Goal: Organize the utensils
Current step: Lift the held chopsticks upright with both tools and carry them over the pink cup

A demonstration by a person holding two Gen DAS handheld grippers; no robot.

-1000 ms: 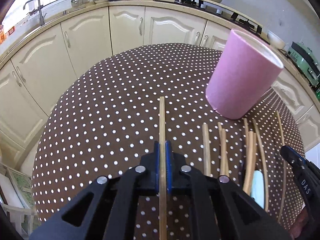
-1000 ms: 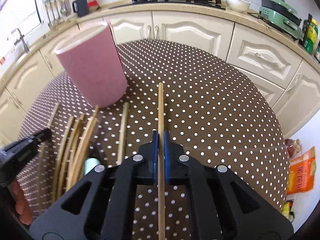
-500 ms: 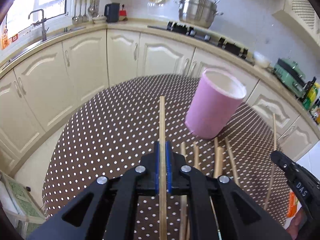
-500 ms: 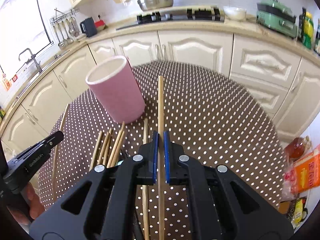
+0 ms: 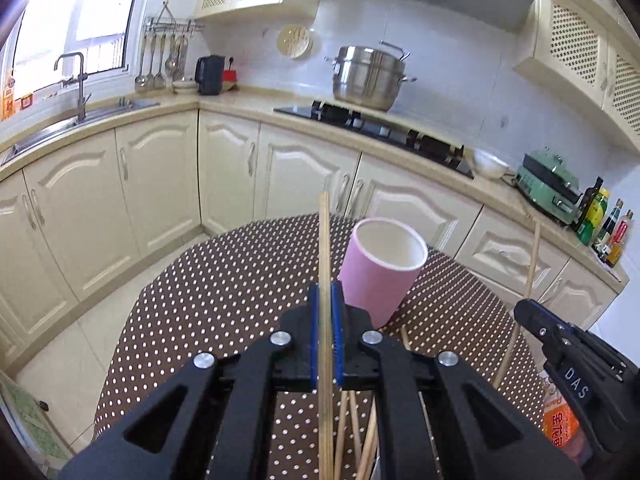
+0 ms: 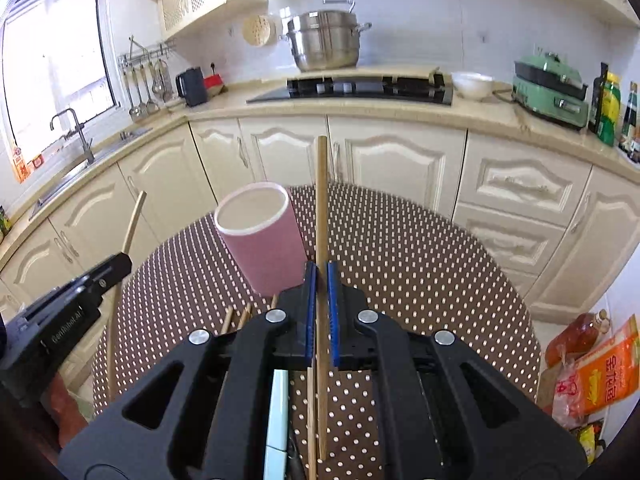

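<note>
We hold our left gripper clamped on a wooden chopstick, its blue pads tight against both sides, the stick running up past the fingertips and raised clear of the table. Our right gripper is likewise closed on its own chopstick, which stands up in front of the cabinet doors. The pink holder stands upright on the brown polka-dot cloth, just right of the left stick in the left view and just left of the right stick in the right view, its white inside showing. More loose chopsticks lie on the cloth below our grippers, near the holder's base, and a pale blue-green handle lies beside them under the right gripper
</note>
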